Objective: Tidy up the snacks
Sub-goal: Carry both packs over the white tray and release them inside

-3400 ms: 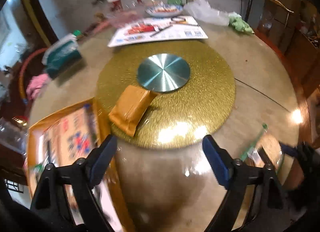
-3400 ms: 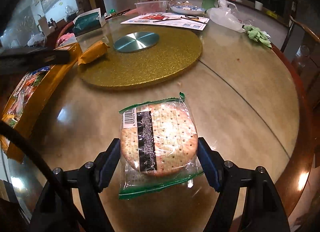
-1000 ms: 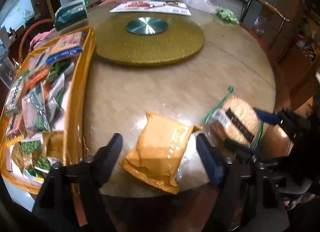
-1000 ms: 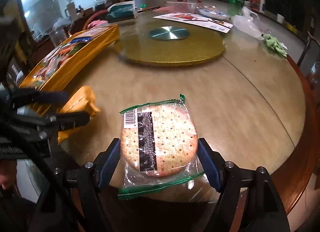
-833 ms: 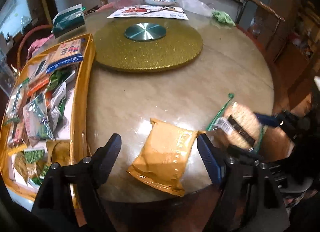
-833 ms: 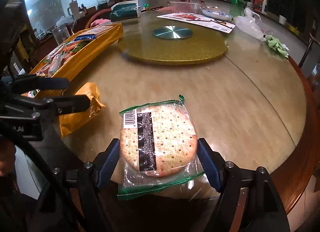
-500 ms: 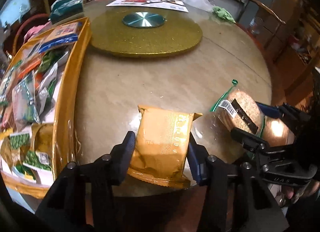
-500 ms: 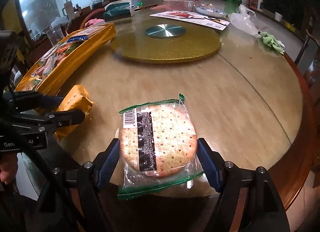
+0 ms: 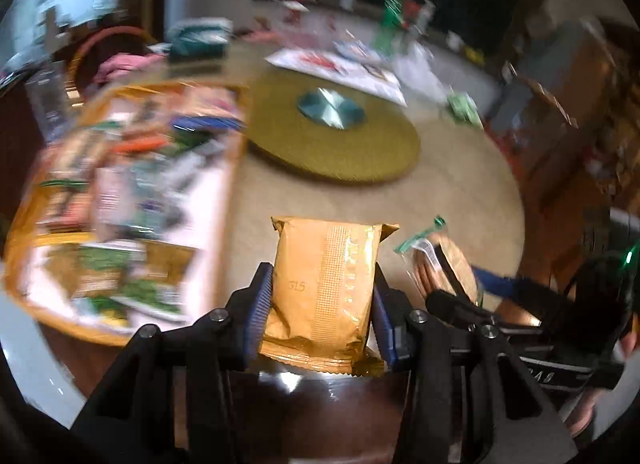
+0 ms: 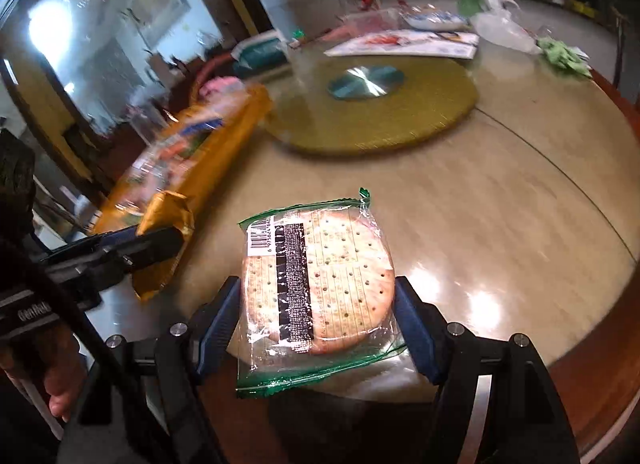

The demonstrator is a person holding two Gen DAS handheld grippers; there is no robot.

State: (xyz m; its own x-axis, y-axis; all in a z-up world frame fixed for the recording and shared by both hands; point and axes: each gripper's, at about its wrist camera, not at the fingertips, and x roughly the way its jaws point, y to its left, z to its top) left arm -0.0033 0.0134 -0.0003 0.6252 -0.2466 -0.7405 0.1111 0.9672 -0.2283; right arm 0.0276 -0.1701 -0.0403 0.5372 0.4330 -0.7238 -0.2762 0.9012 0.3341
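Your left hand-held gripper (image 9: 322,306) has just been closing and its blue pads now press both sides of the orange snack packet (image 9: 324,288). The packet stands between the jaws at the near edge of the tabletop (image 9: 460,200); whether it is lifted clear or still resting there can't be told. From the right wrist view the same packet (image 10: 164,240) shows at the left, held in the left hand-held gripper's black fingers (image 10: 148,244).

Your right hand-held gripper (image 10: 318,324) is clamped on the round cracker pack (image 10: 316,280), clear wrap with green edges, barcode and a black label strip facing up. Pads touch both sides of it. The pack sits over the tabletop's near edge. In the left wrist view that cracker pack (image 9: 440,264) is just right of the orange packet.

The gold tray (image 9: 224,200), full of mixed snack packets, lies at the left of the tabletop, blurred. The gold lazy Susan (image 10: 376,104) with a silver centre disc (image 10: 364,82) is at mid-table, well apart from both grippers. A printed sheet (image 10: 404,44) lies beyond it.
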